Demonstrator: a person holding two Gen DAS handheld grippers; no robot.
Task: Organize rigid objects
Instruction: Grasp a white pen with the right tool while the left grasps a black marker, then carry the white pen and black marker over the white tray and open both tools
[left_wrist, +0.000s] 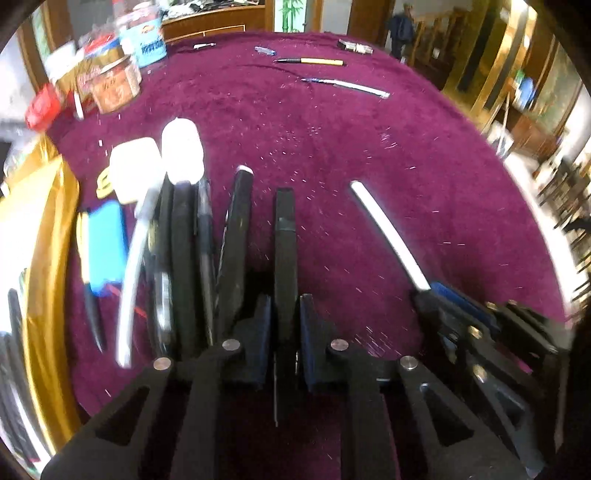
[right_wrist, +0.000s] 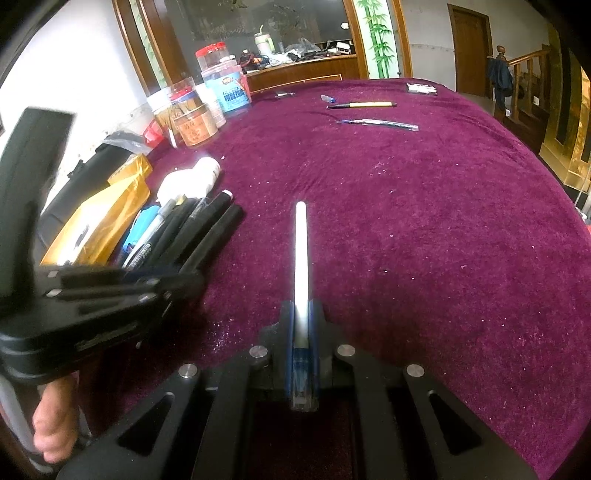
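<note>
Through the left wrist camera, I saw my left gripper (left_wrist: 284, 332) clamped on a black marker (left_wrist: 285, 236) beside the row of pens (left_wrist: 192, 236) on the maroon tablecloth (left_wrist: 332, 147). Through the right one, my right gripper (right_wrist: 302, 332) was clamped on a white pen (right_wrist: 301, 254) above the cloth.

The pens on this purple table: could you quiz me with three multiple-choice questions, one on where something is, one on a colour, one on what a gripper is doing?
1. Where does the row of dark pens lie?
A. near the jars, far edge
B. left side, beside the gold packet
C. on the floor

2. What colour is the tablecloth?
A. magenta
B. green
C. grey

3. What is the right gripper doing?
A. standing open, empty
B. clamped on a white pen
C. holding a jar

Answers: 1 B, the row sits beside the packet; 2 A, deep magenta pile; 3 B, the pads pinch the pen.
</note>
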